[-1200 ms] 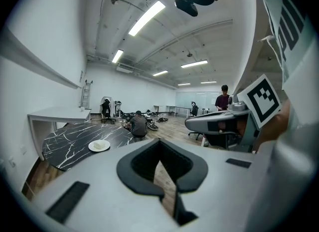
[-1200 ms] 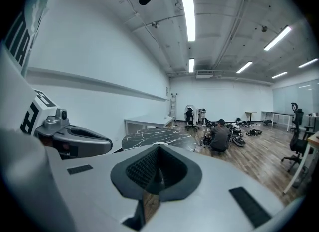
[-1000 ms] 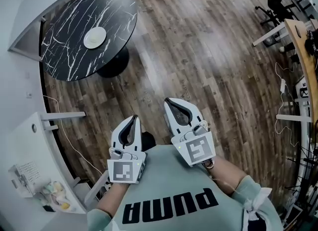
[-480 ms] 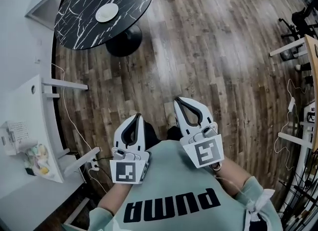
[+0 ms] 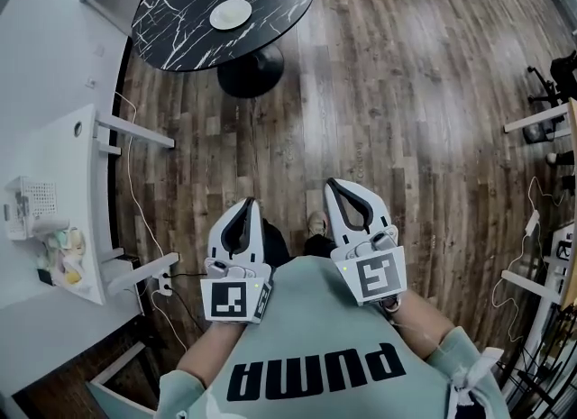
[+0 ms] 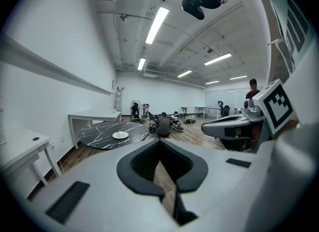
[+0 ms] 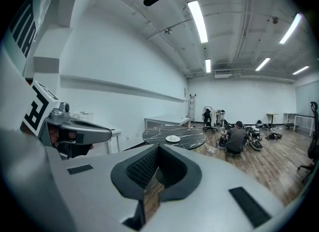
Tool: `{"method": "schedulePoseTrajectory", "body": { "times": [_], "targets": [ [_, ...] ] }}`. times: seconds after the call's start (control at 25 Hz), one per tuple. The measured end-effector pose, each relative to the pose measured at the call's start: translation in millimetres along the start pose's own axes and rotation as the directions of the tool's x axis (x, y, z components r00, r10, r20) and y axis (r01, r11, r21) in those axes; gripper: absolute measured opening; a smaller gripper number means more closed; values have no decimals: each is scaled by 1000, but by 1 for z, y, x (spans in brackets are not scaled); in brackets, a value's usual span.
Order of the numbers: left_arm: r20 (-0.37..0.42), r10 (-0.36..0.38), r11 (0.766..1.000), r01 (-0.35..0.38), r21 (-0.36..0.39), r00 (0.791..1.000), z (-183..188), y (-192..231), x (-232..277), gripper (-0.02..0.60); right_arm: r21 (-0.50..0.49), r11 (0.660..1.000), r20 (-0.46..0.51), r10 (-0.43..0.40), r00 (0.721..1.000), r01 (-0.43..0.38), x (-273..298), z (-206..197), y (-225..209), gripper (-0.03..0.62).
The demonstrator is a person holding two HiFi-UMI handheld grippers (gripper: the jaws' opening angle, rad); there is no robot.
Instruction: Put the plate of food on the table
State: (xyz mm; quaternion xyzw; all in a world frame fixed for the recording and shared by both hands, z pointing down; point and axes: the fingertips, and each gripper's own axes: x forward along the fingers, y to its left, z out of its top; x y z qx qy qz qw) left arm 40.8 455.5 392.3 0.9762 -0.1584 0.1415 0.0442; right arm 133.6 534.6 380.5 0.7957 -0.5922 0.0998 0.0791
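Observation:
A white plate (image 5: 231, 13) lies on the round black marble table (image 5: 194, 34) at the far end of the head view. Both gripper views show the plate (image 6: 120, 135) (image 7: 173, 138) on that table (image 6: 102, 138) (image 7: 187, 137), a long way ahead. What is on the plate is too small to tell. My left gripper (image 5: 244, 204) and right gripper (image 5: 334, 184) are held close to the chest over the wooden floor, far from the table. Both are shut with nothing between their jaws.
A white desk (image 5: 54, 183) with small items on it stands at the left, with cables on the floor beside it. A person (image 6: 162, 125) (image 7: 236, 138) sits on the floor beyond the table among scattered gear. Office chairs and desk frames (image 5: 541, 120) line the right.
The head view has swung: the table and plate have shifted right and toward the top edge, and the white desk has come further into view. Both grippers stay shut near the chest.

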Motion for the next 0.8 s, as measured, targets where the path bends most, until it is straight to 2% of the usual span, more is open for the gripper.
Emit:
{"method": "schedulePoseTrajectory", "body": {
  "times": [0.32,0.8],
  "targets": [
    [4,53,998,-53,17,999,-8,12,4,6,30,999,-9,-23,1000,23,14,-10,-6,6],
    [9,63,997,-63,38,998,-9,16,20,6,51,998,-26,-39,999,40,23,-21,-19,6]
  ]
}}
